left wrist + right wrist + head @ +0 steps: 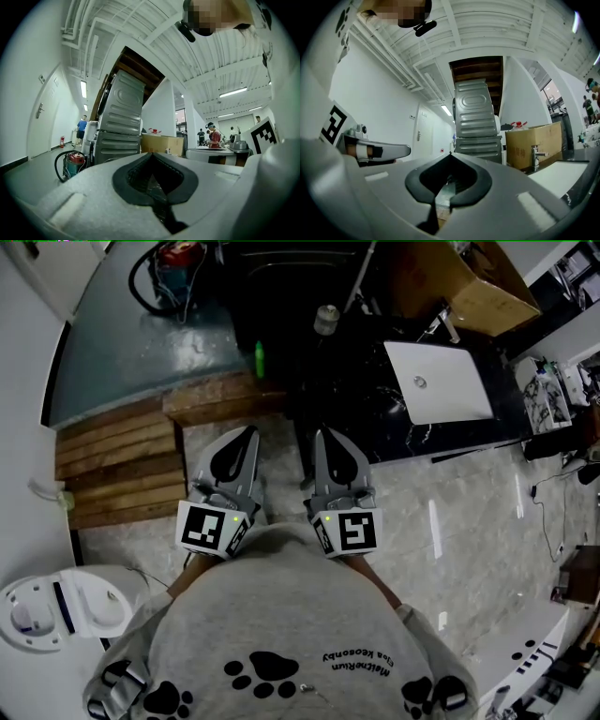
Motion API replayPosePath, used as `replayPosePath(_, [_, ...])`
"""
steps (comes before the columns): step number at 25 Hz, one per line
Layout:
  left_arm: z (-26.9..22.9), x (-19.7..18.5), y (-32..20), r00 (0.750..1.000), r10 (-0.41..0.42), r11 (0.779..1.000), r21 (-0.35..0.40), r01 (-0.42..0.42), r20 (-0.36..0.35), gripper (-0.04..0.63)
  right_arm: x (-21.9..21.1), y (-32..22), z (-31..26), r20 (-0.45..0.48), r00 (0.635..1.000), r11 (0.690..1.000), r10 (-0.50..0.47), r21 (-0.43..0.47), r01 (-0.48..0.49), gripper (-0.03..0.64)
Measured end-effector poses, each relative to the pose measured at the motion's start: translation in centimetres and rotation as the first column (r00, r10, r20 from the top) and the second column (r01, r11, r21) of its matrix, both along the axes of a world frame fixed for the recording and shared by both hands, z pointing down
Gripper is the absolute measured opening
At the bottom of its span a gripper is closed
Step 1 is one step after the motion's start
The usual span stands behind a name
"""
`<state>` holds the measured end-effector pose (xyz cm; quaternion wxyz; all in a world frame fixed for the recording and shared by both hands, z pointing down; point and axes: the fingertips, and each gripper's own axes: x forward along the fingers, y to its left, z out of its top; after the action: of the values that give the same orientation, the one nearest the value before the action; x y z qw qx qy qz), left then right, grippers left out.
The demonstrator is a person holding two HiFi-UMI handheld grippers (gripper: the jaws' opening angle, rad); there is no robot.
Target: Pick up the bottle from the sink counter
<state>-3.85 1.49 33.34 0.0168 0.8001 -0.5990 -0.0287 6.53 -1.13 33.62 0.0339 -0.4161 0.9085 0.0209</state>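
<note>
Left gripper (250,431): jaws closed together, nothing between them.
Right gripper (320,433): jaws also closed, holding nothing.
Small green bottle (260,359): upright, ahead of both grippers and well apart from them, nearer the left one, left of the black marble counter (375,418).
Count: two grippers, one bottle, one white rectangular sink (439,381).

The head view is dim, with white glare streaks on the polished floor (469,512). The gripper views are brighter, lit by ceiling tubes (233,92), and bend strongly toward black corners
</note>
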Motion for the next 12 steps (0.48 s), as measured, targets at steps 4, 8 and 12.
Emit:
replayPosePath(4, [-0.7,0.6,-1.9,1.000,0.029,0.999,0.036,-0.028,-0.010,-0.002,0.9,-1.1,-0.4,0.000,1.000,0.999,0.028,0.017,-0.028,0.000])
replayPosePath(8, [-0.5,1.7,-4.4,0.996,0.089,0.996,0.025,-0.089,-0.021,-0.002,1.9,-2.9,-0.6,-0.002,0.996,0.996,0.085,0.028,-0.085,0.000])
replayPosePath(12, [0.0,1.8,-7.4,0.989,0.143,0.990,0.019,-0.142,-0.034,-0.002,1.9,-5.4,-0.2,-0.006,0.991,0.991,0.133,0.025,-0.133,0.000])
